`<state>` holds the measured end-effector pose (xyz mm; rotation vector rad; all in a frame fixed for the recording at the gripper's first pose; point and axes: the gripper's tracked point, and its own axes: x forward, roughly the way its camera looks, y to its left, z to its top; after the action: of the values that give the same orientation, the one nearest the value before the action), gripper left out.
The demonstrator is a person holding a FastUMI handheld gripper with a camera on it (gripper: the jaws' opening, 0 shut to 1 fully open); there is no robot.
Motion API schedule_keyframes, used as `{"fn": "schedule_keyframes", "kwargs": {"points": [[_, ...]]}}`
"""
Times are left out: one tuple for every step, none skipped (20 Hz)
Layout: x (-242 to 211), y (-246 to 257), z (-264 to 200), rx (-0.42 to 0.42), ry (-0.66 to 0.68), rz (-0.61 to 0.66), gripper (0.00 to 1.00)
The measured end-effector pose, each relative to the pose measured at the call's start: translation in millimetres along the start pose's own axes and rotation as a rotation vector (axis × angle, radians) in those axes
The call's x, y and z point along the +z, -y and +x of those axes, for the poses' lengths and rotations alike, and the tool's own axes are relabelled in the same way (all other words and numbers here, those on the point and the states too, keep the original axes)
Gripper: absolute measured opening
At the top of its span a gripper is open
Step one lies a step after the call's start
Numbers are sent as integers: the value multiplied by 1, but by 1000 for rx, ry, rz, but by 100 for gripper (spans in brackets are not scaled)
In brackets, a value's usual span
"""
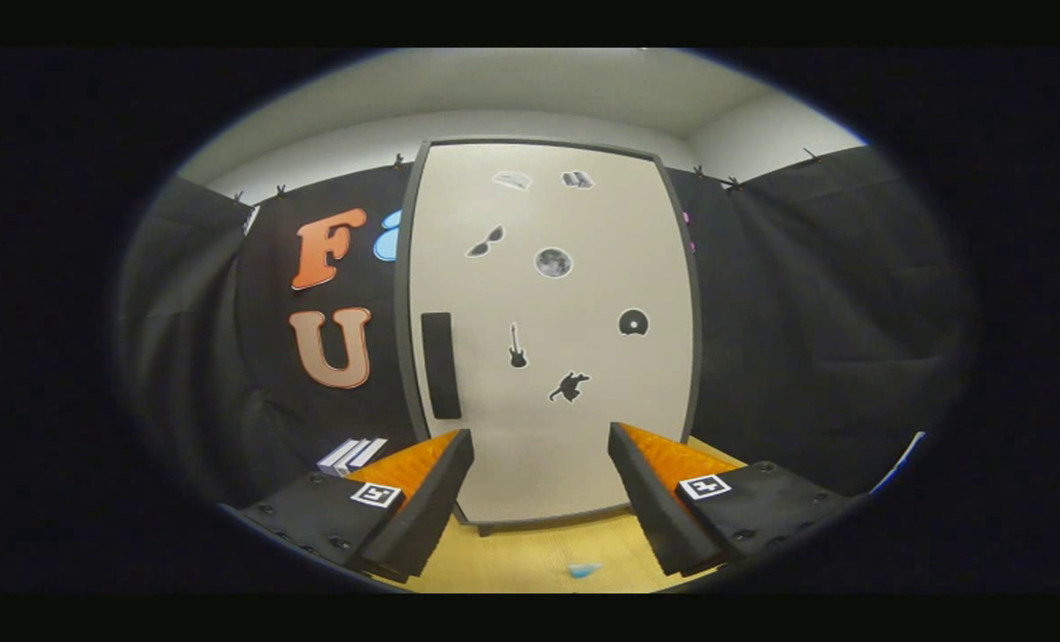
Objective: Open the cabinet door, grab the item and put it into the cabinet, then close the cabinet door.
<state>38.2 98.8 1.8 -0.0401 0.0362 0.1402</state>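
Jaws [540, 446] apart, empty; cabinet door [574, 294] closed

cabinet door [552, 357]: pale, dark-framed, shut, upright | handle [440, 365]: dark vertical bar, door's left edge

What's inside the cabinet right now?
Cannot tell: the cabinet door is shut and covers the whole inside. Only its front shows, with stickers and a dark handle. The gripper is open, holding nothing, facing the door.
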Motion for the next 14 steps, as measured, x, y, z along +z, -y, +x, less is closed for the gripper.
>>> {"fn": "schedule_keyframes", "kwargs": {"points": [[1,-6,8,10,-5,2,98],[3,-11,16,18,-8,1,98],[4,-17,25,29,-11,-5,98],[4,-22,35,35,-18,-14,98],[3,-27,43,37,-24,-25,98],[2,-33,52,43,-31,-34,98],[1,-39,59,50,-37,-41,98],[0,-44,69,55,-45,-46,98],[-2,-47,78,59,-52,-48,98],[-3,-50,87,61,-62,-49,97],[-2,-52,96,63,-64,-48,97],[-3,-54,105,62,-67,-48,96],[-4,-56,112,67,-77,-50,96],[-6,-62,117,88,-90,-49,96]]}}
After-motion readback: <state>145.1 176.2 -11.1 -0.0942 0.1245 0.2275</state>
